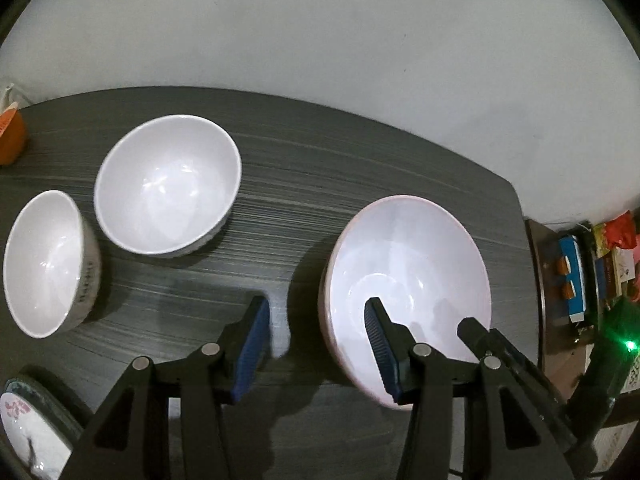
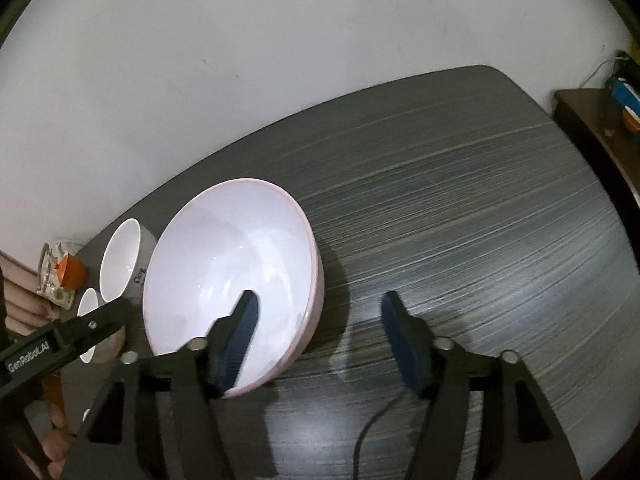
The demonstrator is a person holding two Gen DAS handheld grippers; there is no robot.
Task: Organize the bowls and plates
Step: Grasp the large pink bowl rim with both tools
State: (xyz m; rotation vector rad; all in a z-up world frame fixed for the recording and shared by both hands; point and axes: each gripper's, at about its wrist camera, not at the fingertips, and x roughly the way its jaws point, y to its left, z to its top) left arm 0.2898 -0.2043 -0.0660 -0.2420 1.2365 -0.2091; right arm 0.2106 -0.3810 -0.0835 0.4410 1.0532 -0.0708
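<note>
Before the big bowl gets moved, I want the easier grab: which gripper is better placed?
Probably either: both straddle the big bowl rim. Right gripper spans its right rim; left gripper spans its left rim, nearer the small bowls.

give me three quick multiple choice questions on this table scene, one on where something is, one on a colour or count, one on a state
1. Where does the large pink-rimmed white bowl sit relative to the two smaller white ceramic bowls, in the left wrist view?
A. to their right
B. to their left
C. stacked inside one

2. What colour are the pads of the left hand-held gripper?
A. red
B. blue
C. yellow

3. How does the right hand-held gripper stand at the large bowl?
A. clamped shut on its rim
B. open, one finger over the bowl, one outside it
C. lifting it off the dark striped wooden table

Answers: 1 A, the large bowl is right of both small ones. 2 B, the ribbed pads are blue. 3 B, a clear gap shows on both sides of the rim and the bowl rests on the table.
</note>
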